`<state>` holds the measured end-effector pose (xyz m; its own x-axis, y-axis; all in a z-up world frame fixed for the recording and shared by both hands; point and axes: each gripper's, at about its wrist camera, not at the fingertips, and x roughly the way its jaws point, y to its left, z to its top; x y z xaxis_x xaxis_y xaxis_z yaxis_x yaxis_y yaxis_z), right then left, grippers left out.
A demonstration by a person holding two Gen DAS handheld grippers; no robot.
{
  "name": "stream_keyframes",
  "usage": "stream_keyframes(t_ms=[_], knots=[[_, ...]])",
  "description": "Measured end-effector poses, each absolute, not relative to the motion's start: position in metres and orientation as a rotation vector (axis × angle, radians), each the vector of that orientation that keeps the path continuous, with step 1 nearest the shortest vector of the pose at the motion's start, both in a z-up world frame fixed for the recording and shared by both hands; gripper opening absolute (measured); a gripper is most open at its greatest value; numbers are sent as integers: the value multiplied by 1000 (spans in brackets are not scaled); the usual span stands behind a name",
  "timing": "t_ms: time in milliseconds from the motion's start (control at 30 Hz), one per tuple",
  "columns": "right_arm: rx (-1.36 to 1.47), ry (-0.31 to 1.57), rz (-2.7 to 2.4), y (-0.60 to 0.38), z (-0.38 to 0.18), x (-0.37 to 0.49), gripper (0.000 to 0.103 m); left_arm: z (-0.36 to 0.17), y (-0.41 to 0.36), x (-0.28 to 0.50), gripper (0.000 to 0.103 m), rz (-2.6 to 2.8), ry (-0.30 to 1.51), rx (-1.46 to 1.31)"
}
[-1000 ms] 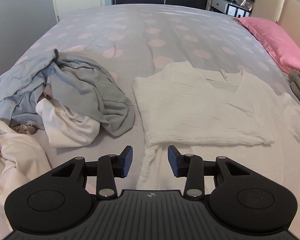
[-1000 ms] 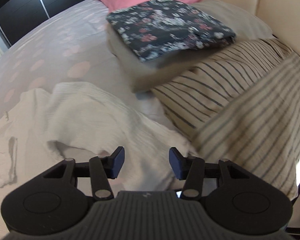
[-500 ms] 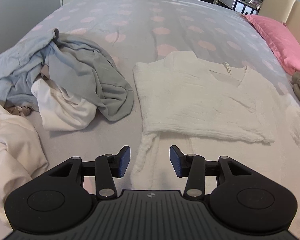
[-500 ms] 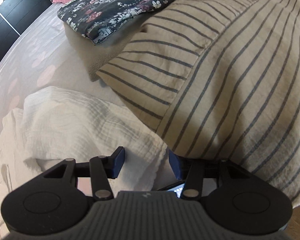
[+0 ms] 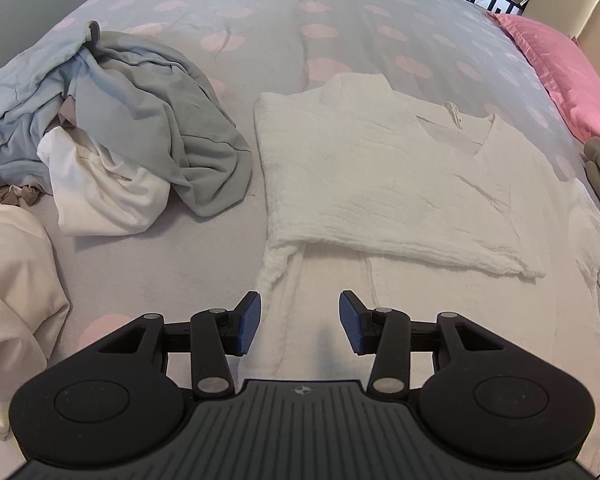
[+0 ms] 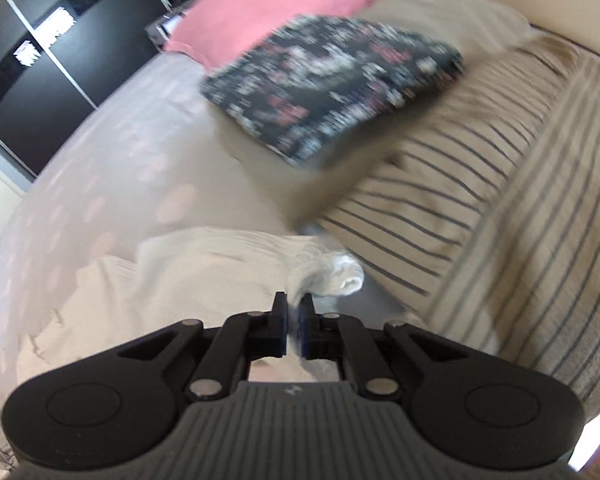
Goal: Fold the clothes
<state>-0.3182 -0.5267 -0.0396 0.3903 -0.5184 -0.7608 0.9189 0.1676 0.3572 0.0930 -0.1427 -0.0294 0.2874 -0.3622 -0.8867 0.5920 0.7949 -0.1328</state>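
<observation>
A white crinkled garment (image 5: 380, 184) lies flat on the dotted bedspread (image 5: 300, 20), its left sleeve folded across the chest. My left gripper (image 5: 300, 312) hovers open over the garment's lower part, with nothing between its blue pads. In the right wrist view the same garment (image 6: 204, 264) bunches toward my right gripper (image 6: 294, 308). Its jaws are closing, and the pads pinch a fold of the white sleeve end (image 6: 340, 276) beside the striped pillow (image 6: 500, 200). This view is motion-blurred.
A pile of grey, blue and white clothes (image 5: 140, 132) lies left of the garment, and a cream one (image 5: 8, 272) at the near left. A pink pillow (image 5: 560, 64) sits far right. A folded floral garment (image 6: 332, 80) rests on a beige stack by the headboard.
My right gripper went from open over the sleeve end to closed on it and pulled back from the striped pillow. The left gripper tilted further down toward the garment.
</observation>
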Motion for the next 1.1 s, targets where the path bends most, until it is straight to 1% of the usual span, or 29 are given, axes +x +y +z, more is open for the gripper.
stream_keyframes(t_ms=[367, 533, 733, 1100], knots=[[757, 478, -912, -510, 36, -242, 6, -19, -151, 91, 42, -683, 1087, 245], [693, 471, -794, -495, 60, -184, 6, -9, -159, 89, 43, -725, 1069, 223], [637, 500, -657, -469, 67, -119, 6, -1, -159, 92, 45, -742, 1057, 195], [686, 573, -451, -420, 41, -20, 6, 1, -146, 112, 45, -702, 1067, 150]])
